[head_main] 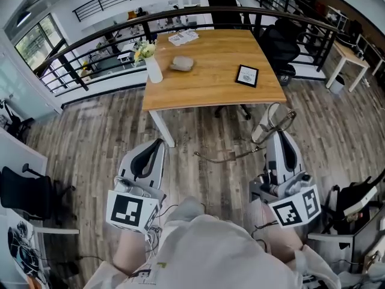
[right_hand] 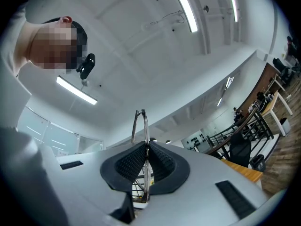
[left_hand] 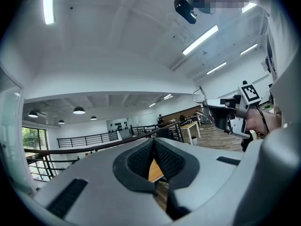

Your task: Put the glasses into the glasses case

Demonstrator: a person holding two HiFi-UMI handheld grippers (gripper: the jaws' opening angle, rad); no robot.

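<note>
The glasses (head_main: 269,124), thin metal-framed, are pinched in my right gripper (head_main: 278,136), which is held above the wooden floor short of the table. In the right gripper view the glasses' frame (right_hand: 141,126) stands edge-on between the pads of the right gripper (right_hand: 146,155). A grey glasses case (head_main: 181,63) lies on the wooden table (head_main: 210,86), far ahead of both grippers. My left gripper (head_main: 155,146) is shut with nothing in it, low at the left. In the left gripper view the left gripper (left_hand: 153,147) has its pads touching, and the right gripper (left_hand: 225,113) shows at the right.
On the table stand a white vase with flowers (head_main: 151,64), a dark framed tablet (head_main: 246,76) and some papers (head_main: 183,37). A black office chair (head_main: 280,44) sits at the table's right side. A dark curved railing (head_main: 96,38) runs behind, and a small white table (head_main: 350,60) is at far right.
</note>
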